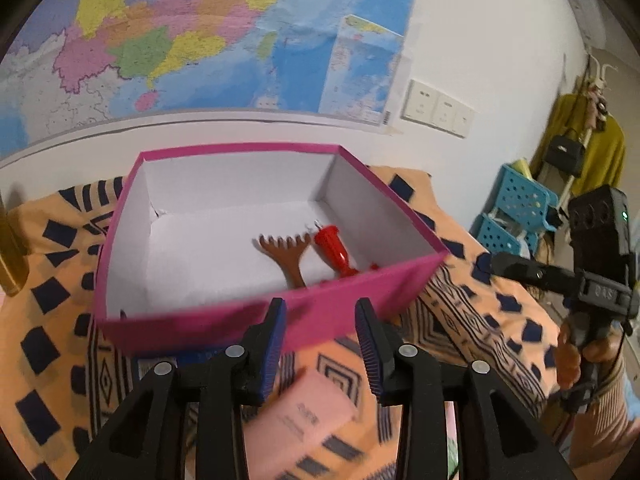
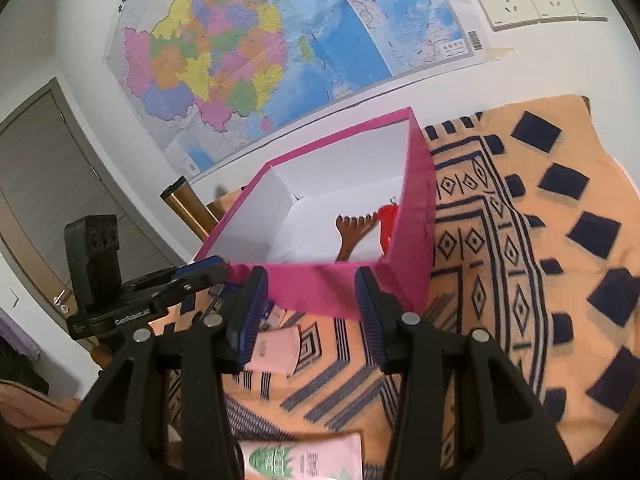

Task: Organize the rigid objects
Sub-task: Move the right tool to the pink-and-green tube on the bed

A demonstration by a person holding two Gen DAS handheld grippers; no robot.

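Note:
A pink box [image 1: 332,308] with a white inside stands open on the orange patterned cloth [image 1: 472,312]. In it lie a brown wooden rake-shaped scratcher [image 1: 286,252] and a red plastic piece [image 1: 334,250]. My left gripper [image 1: 320,312] hovers open just before the box's front wall, with nothing between its fingers. Below it lies a small pink carton [image 1: 308,412]. In the right wrist view my right gripper [image 2: 310,280] is open and empty before the same pink box [image 2: 348,288]; the scratcher [image 2: 354,226] shows inside. The left gripper [image 2: 208,270] is at the box's left corner.
A pink tube with a green print [image 2: 300,458] lies at the near edge, and the small pink carton [image 2: 276,350] beside my right gripper's left finger. A map [image 1: 200,40] and sockets [image 1: 436,110] are on the wall behind. Blue baskets [image 1: 516,208] stand at the right, a brass-coloured post [image 2: 188,208] at the left.

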